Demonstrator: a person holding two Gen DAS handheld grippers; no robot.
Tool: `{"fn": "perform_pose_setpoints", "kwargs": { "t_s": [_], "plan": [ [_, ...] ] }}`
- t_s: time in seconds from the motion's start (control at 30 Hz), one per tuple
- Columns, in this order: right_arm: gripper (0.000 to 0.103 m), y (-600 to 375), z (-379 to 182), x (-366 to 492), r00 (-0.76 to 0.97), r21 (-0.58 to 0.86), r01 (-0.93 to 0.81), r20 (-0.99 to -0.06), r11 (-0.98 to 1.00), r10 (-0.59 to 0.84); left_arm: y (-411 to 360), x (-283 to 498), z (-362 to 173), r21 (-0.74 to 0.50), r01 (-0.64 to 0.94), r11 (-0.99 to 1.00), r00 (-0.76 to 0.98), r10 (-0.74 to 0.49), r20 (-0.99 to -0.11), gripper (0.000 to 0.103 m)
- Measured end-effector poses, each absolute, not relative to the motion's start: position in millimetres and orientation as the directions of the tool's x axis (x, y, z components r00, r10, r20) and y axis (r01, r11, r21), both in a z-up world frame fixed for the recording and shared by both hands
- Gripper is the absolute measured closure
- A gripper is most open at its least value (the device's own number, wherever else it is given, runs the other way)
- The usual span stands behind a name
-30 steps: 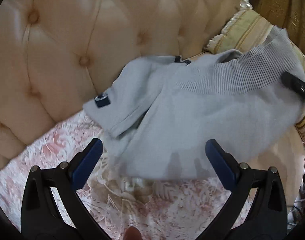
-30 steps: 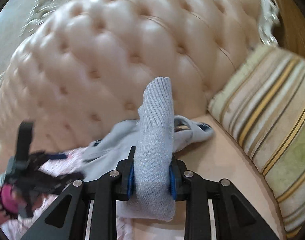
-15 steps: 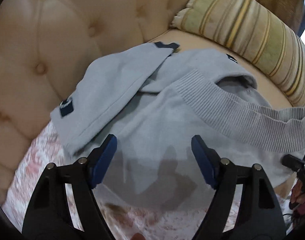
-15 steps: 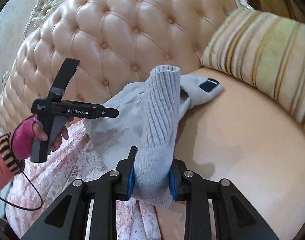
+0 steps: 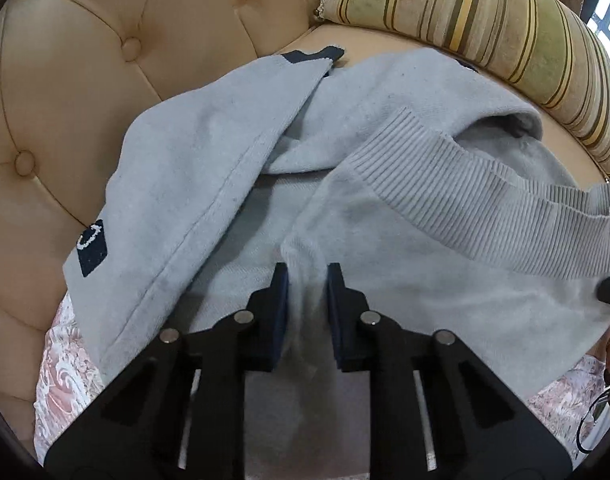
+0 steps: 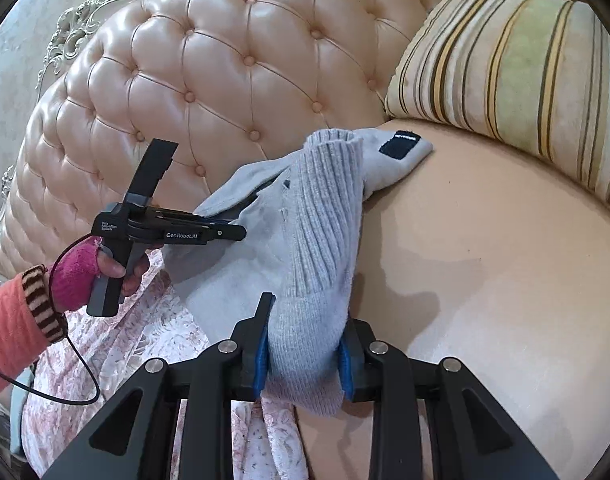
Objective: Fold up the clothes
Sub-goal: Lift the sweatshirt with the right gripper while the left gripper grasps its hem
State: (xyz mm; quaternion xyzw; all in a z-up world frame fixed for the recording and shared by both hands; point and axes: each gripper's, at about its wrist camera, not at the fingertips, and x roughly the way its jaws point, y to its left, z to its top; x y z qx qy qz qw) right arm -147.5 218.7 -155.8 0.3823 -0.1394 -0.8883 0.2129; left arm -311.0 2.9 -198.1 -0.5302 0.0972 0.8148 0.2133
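Note:
A light grey sweater [image 5: 385,160] lies crumpled on the sofa seat, one sleeve [image 5: 185,184] with a dark patch [image 5: 92,248] flopped over its left side. My left gripper [image 5: 307,276] points down onto the body of the sweater, its jaws closing with a raised ridge of grey fabric pinched between the blue pads. In the right wrist view that left gripper [image 6: 225,232] meets the sweater [image 6: 241,280] from the left. My right gripper [image 6: 307,320] is shut on the ribbed hem [image 6: 329,208], which rises in a thick fold from between its pads.
A tufted peach sofa back [image 6: 245,72] stands behind the sweater. A striped cushion [image 6: 525,68] lies at the right. A pink floral cover [image 6: 145,344] spreads over the seat's left part, bare peach seat [image 6: 485,280] to the right. A hand in a pink glove [image 6: 77,276] holds the left gripper.
The left gripper came down onto the sweater and its jaws went from wide apart to pinching a fabric ridge. The right gripper lowered the ribbed hem toward the seat, still gripping it.

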Motion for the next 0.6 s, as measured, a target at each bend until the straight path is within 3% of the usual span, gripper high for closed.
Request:
{"fn": "perform_pose_setpoints", "kwargs": {
  "t_s": [0.1, 0.27, 0.4, 0.43, 0.53, 0.6],
  "plan": [
    [0.074, 218, -156, -147, -0.620, 0.413, 0.271, -0.617, -0.870, -0.486, 9, -308, -200, -0.025, -0.453, -0.891, -0.343, 0.200, -0.918, 0.083],
    [0.073, 214, -152, -146, -0.617, 0.394, 0.279, -0.626, -0.876, -0.478, 17, -304, -203, 0.021, -0.463, -0.886, -0.338, 0.154, -0.928, 0.072],
    [0.073, 213, -153, -146, -0.616, 0.382, 0.268, -0.638, -0.885, -0.462, 17, -298, -202, 0.035, -0.483, -0.875, -0.353, 0.158, -0.922, 0.070],
    [0.073, 213, -153, -146, -0.616, 0.375, 0.259, -0.646, -0.890, -0.451, 15, -298, -201, 0.027, -0.479, -0.878, -0.354, 0.165, -0.921, 0.070],
    [0.073, 213, -152, -147, -0.610, 0.367, 0.251, -0.659, -0.896, -0.441, 13, -292, -197, 0.029, -0.455, -0.890, -0.378, 0.164, -0.911, 0.088],
    [0.073, 213, -149, -148, -0.614, 0.356, 0.241, -0.665, -0.903, -0.426, 14, -284, -192, 0.037, -0.449, -0.893, -0.398, 0.163, -0.903, 0.091]
  ]
}}
